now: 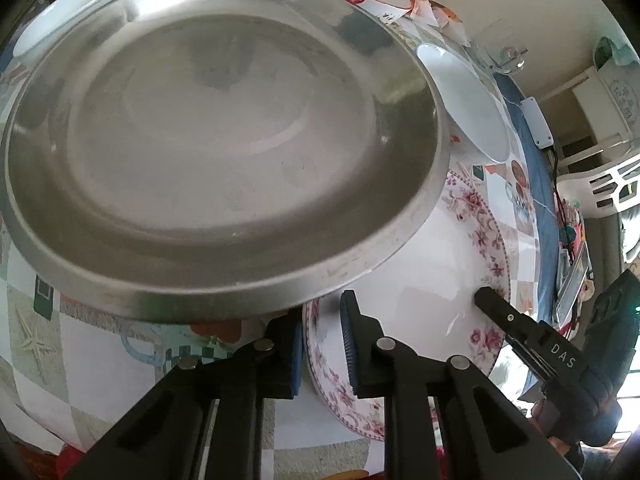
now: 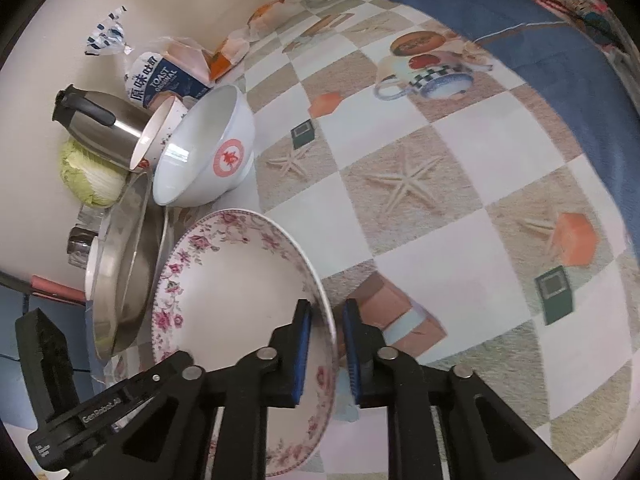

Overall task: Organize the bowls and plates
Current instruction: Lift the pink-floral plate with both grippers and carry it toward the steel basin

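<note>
A white plate with a pink floral rim point(image 1: 432, 264) lies on the patterned tablecloth, its near left part under a large steel plate point(image 1: 224, 140). My left gripper point(image 1: 322, 344) is shut on the floral plate's near rim, one pad over the inside and one beneath. On the opposite rim rests a finger point(image 1: 494, 304) of the right gripper. In the right wrist view my right gripper point(image 2: 327, 344) is shut on the floral plate point(image 2: 236, 280), the rim between its blue pads. The steel plate point(image 2: 124, 280) lies just left of it. A finger point(image 2: 176, 362) of the left gripper reaches the plate's far rim.
A white bowl with a red emblem point(image 2: 216, 148) stands behind the plates, beside a speckled cup point(image 2: 160, 132), a steel kettle point(image 2: 104, 128), a cabbage point(image 2: 88, 176) and a toast bag point(image 2: 160, 76). More white bowls point(image 1: 468, 100) ring the steel plate. Open tablecloth point(image 2: 460, 200) stretches right.
</note>
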Action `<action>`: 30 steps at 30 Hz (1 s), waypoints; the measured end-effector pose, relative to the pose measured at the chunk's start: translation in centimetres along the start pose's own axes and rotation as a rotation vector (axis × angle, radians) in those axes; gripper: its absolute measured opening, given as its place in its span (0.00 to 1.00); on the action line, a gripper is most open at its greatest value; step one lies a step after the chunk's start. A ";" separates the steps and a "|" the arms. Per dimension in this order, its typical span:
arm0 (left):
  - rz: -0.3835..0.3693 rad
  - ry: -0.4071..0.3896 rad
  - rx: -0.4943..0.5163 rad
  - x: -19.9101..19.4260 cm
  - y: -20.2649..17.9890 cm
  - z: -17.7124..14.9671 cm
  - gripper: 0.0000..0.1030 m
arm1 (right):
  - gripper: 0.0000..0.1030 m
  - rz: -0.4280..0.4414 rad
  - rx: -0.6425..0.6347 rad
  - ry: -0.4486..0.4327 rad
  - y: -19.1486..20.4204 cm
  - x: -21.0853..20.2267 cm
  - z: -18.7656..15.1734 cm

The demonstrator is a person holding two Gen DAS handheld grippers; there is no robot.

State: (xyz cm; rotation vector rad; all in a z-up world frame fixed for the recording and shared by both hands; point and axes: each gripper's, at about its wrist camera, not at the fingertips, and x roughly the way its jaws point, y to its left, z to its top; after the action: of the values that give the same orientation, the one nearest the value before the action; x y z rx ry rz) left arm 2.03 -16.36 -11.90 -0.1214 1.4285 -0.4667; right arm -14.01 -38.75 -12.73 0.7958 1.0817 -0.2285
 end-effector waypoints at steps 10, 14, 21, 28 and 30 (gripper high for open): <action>-0.009 0.007 0.074 0.6 -1.3 -0.1 0.18 | 0.13 -0.005 0.027 -0.012 0.1 0.5 0.7; -0.015 0.011 0.075 0.7 -1.2 0.0 0.17 | 0.13 0.006 0.048 -0.017 -0.5 0.4 0.7; -0.020 0.007 0.094 0.2 -1.3 0.0 0.16 | 0.12 -0.017 0.022 -0.024 0.0 0.1 0.5; -0.022 -0.012 0.130 -0.6 -1.8 -0.1 0.16 | 0.12 -0.012 0.008 -0.062 0.3 -1.0 0.5; -0.023 -0.015 0.138 -0.7 -1.9 -0.1 0.16 | 0.12 -0.013 0.002 -0.072 0.5 -1.3 0.5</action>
State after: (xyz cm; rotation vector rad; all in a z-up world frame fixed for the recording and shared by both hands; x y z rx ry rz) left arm 1.42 -17.80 -10.55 -0.0301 1.3773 -0.5804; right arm -14.02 -39.03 -11.30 0.7767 1.0192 -0.2673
